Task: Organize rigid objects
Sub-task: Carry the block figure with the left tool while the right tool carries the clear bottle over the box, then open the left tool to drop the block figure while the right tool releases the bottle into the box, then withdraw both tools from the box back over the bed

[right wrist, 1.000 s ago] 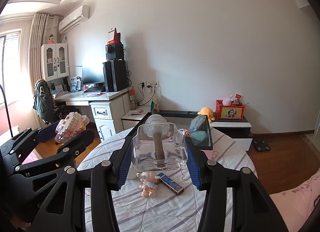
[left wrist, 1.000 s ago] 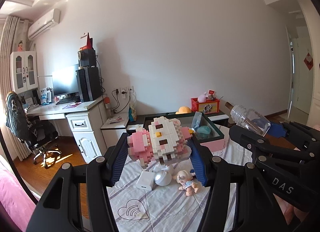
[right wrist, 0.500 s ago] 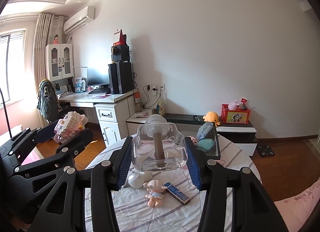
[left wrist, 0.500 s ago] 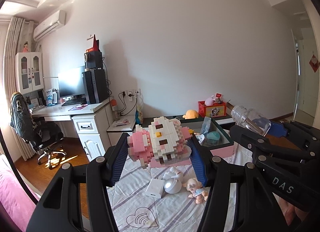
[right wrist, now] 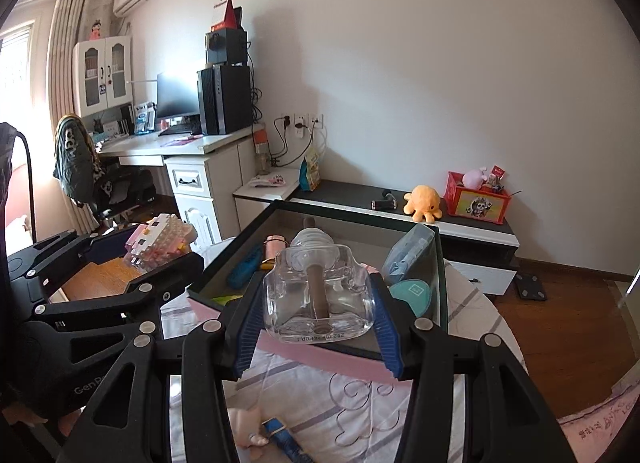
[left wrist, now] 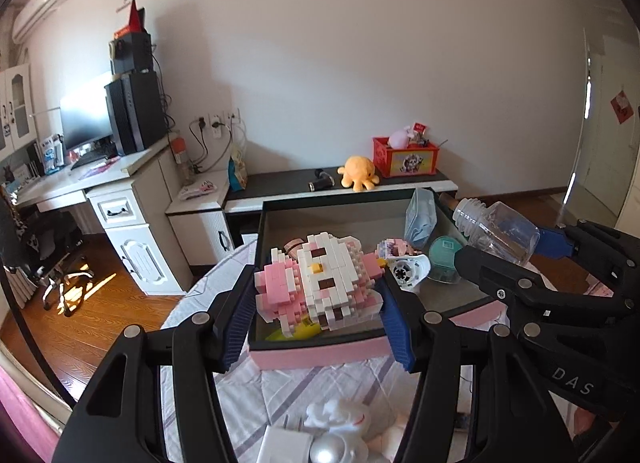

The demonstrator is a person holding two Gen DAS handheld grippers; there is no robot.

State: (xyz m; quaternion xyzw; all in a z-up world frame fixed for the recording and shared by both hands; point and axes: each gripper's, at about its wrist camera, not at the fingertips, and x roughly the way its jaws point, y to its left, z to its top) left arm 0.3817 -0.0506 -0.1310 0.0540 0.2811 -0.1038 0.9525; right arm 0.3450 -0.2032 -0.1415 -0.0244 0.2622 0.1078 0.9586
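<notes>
Table point(left wrist: 280, 395) under a striped cloth carries everything I work over, and on its far part sits the box point(left wrist: 316, 353), a dark-walled tray on a pink base, just ahead of both my tools. Inside the box lie a blue pouch point(left wrist: 420, 217) leaning on the right wall, a teal round case point(left wrist: 442, 259), a white gadget point(left wrist: 408, 269) and something yellow point(left wrist: 296, 331) at the near wall. My left gripper point(left wrist: 318, 303) is clamped on the brick toy point(left wrist: 320, 283), a pink and white block figure, which hangs over the near left part of the box. My right gripper point(right wrist: 318, 309) is clamped on the bottle point(right wrist: 320, 299), clear glass with a brown stick inside, neck pointing away from me, held over the box's near edge. On the cloth nearer to me lie a white figure point(left wrist: 340, 419), a silver ball point(left wrist: 338, 449), a doll point(right wrist: 246, 427) and a blue tube point(right wrist: 286, 439).
</notes>
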